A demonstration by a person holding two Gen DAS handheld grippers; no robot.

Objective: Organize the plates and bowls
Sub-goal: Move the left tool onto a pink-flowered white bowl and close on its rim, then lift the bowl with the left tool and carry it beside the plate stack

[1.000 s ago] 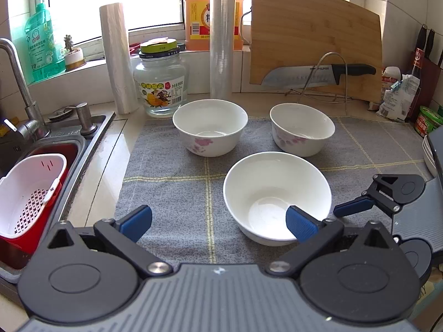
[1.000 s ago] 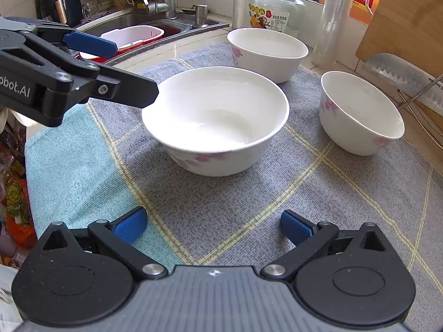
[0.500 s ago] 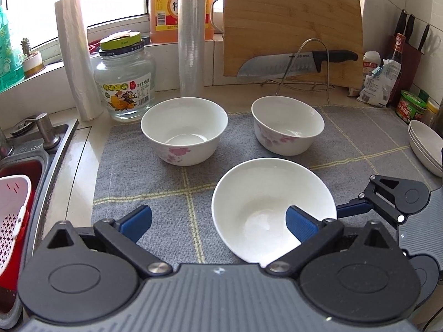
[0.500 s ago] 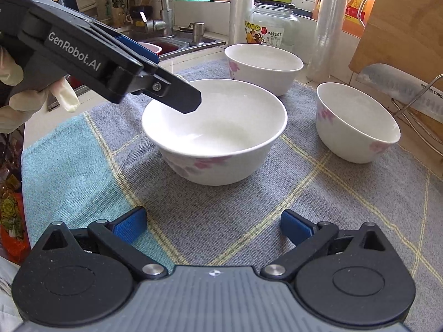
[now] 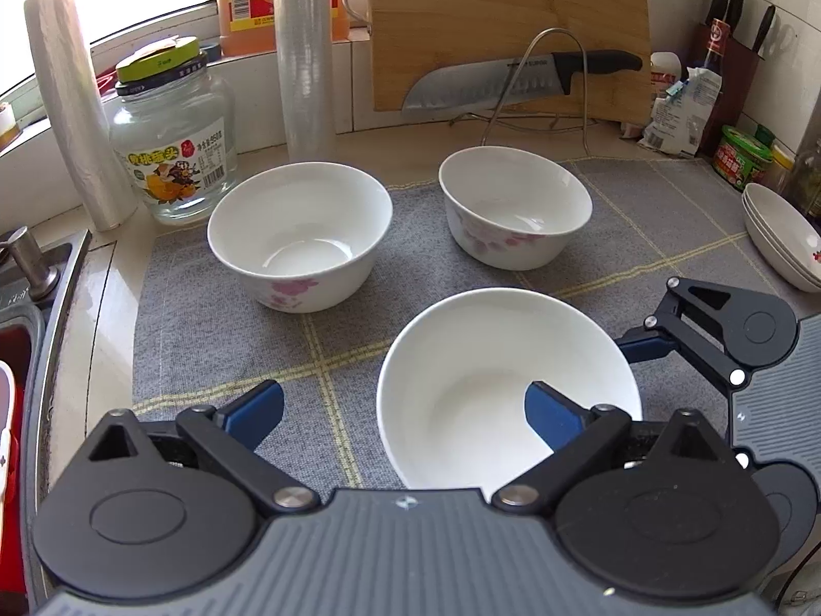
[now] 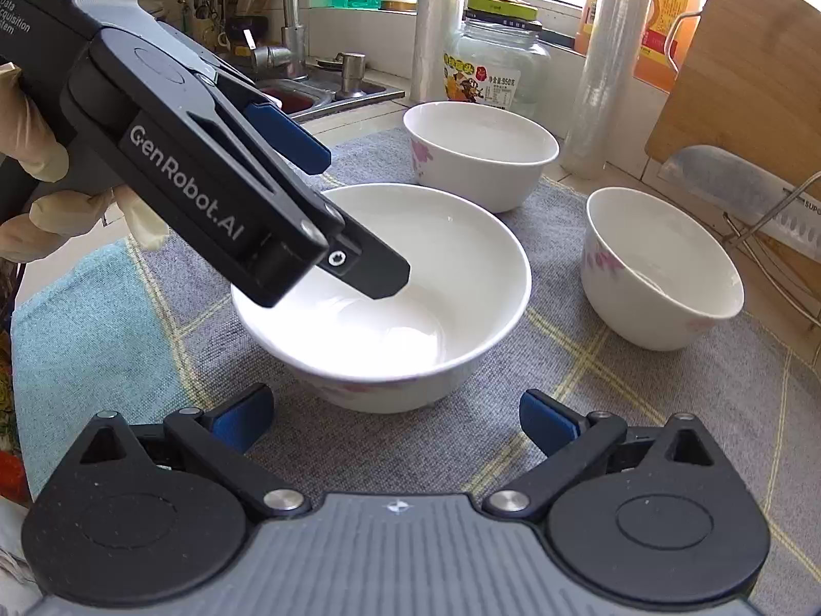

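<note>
Left gripper (image 5: 403,405) straddles the near bowl (image 5: 508,385) rim, jaws released.
Right gripper (image 6: 395,416) released; 3 glossy round bowls on woven mat (image 5: 215,339).

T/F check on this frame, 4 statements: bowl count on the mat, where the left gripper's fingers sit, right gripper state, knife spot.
1. Three bowls sit on the grey mat. True.
2. The left gripper straddles the rim of the nearest bowl, one finger inside. True.
3. The right gripper is shut on the far right bowl. False: it is open, holding nothing.
4. The knife lies inside the far left bowl. False: it rests on a wire rack before the cutting board.
</note>
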